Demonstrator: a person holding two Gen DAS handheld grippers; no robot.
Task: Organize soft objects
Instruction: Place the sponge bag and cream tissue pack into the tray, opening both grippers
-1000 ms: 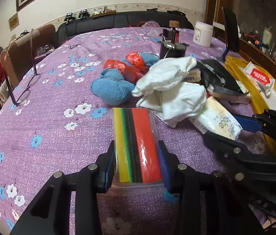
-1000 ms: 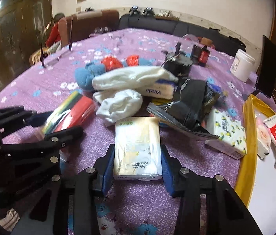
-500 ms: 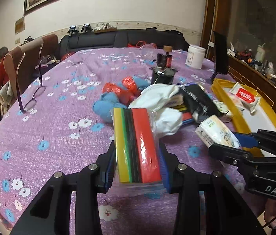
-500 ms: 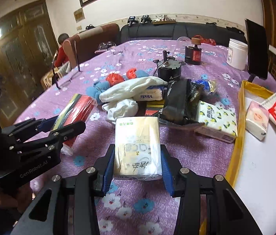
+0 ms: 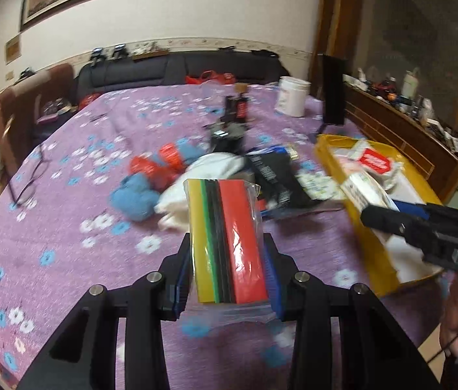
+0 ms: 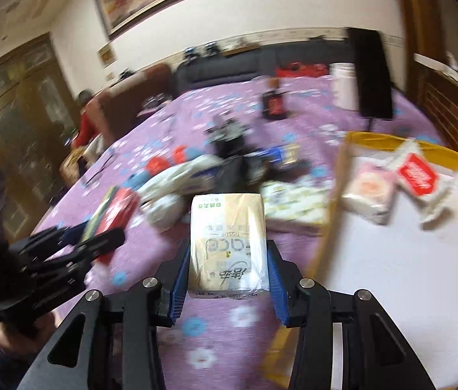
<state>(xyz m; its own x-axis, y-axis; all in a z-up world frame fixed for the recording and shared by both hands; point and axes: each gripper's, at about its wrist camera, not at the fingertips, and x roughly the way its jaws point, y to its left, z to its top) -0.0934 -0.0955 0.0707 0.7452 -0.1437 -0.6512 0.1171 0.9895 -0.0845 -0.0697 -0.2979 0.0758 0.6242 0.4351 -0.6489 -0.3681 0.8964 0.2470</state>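
My left gripper is shut on a clear bag of coloured cloths, yellow, green, black and red, held above the purple flowered tablecloth. My right gripper is shut on a beige tissue pack, lifted near the left rim of the yellow tray. The left wrist view shows the right gripper holding the tissue pack over the yellow tray. The right wrist view shows the left gripper with the coloured bag.
A pile sits mid-table: blue knit item, red bags, white cloths, black pouch. The tray holds tissue packs and a red-labelled pack. A white tub, a dark bottle and glasses stand around. A person sits at far left.
Both grippers rose with their loads. The right gripper carried the tissue pack rightward to the tray's edge; the left gripper lifted the coloured bag off the cloth.
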